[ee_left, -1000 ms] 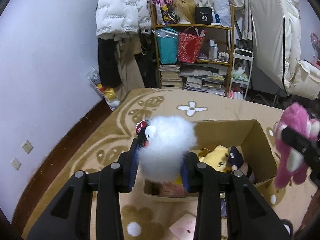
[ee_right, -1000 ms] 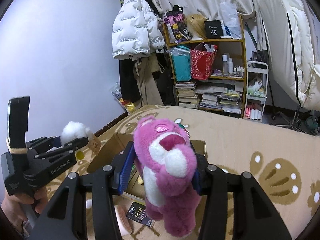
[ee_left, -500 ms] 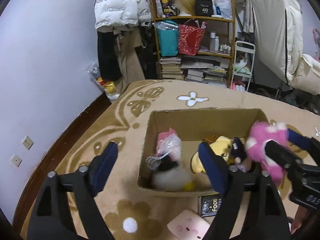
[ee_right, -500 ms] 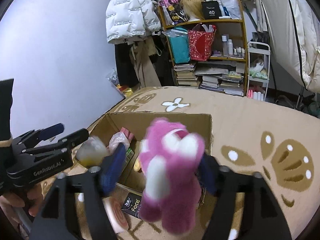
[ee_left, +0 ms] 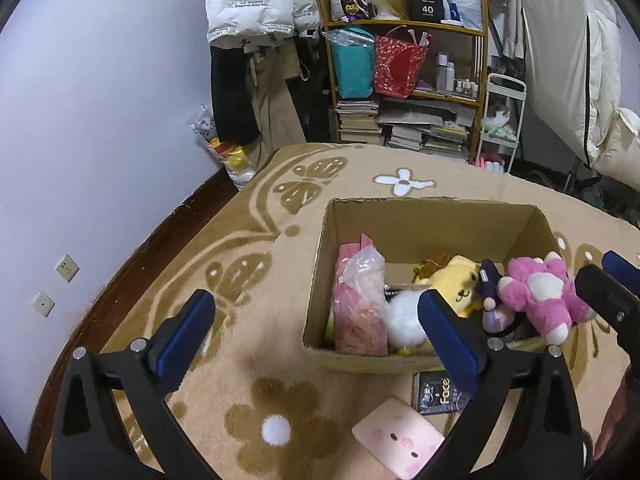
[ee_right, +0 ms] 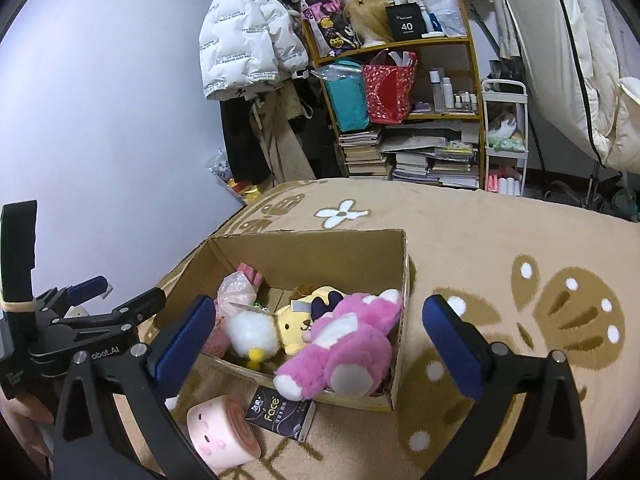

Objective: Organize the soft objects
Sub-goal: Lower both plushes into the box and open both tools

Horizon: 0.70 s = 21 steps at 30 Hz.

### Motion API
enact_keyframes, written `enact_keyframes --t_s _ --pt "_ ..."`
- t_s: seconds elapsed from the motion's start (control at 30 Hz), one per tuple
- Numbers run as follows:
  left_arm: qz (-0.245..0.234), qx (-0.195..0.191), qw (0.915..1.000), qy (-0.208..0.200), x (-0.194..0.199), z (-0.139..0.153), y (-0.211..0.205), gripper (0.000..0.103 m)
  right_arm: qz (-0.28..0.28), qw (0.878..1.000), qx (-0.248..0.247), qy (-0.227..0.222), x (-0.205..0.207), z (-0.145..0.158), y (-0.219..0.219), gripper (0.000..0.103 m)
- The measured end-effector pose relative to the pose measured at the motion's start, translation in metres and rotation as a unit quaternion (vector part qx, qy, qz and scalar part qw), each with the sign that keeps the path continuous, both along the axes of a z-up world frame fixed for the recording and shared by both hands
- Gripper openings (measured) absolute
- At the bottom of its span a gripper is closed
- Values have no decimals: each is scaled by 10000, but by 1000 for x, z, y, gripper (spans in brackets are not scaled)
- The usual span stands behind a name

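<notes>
"Face" reads on dark packet [ee_right: 281,416] beside cardboard box [ee_right: 308,240].

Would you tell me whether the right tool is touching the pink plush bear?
Apart. The right wrist view shows the right tool wide open, clear carpet between its fingers and the pink plush bear.

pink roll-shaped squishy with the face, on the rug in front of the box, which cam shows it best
The right wrist view: the pink roll-shaped squishy shows its face, side and swirled end. In the left wrist view only its flat face side shows, partly behind the left gripper's finger.
</notes>
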State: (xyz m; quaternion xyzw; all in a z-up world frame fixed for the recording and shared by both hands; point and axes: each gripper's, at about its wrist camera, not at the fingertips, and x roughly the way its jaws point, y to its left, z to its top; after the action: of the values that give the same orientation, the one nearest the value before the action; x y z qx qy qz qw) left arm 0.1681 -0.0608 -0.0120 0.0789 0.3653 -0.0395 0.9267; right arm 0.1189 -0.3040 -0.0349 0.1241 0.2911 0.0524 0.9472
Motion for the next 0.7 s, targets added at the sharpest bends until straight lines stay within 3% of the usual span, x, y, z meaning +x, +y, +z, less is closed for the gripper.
enact_keyframes --t_s 0.4,0.53,0.7 --pt "-110 37 9998 185 -24 -1 2 101 -13 9999 -99 47 -14 2 9 103" --pt "-107 -141 9992 357 -33 -5 6 101 -16 9999 -99 41 -22 5 10 103" --pt "-105 70 9990 435 -42 -15 4 101 -47 9999 -9 128 -31 2 10 103"
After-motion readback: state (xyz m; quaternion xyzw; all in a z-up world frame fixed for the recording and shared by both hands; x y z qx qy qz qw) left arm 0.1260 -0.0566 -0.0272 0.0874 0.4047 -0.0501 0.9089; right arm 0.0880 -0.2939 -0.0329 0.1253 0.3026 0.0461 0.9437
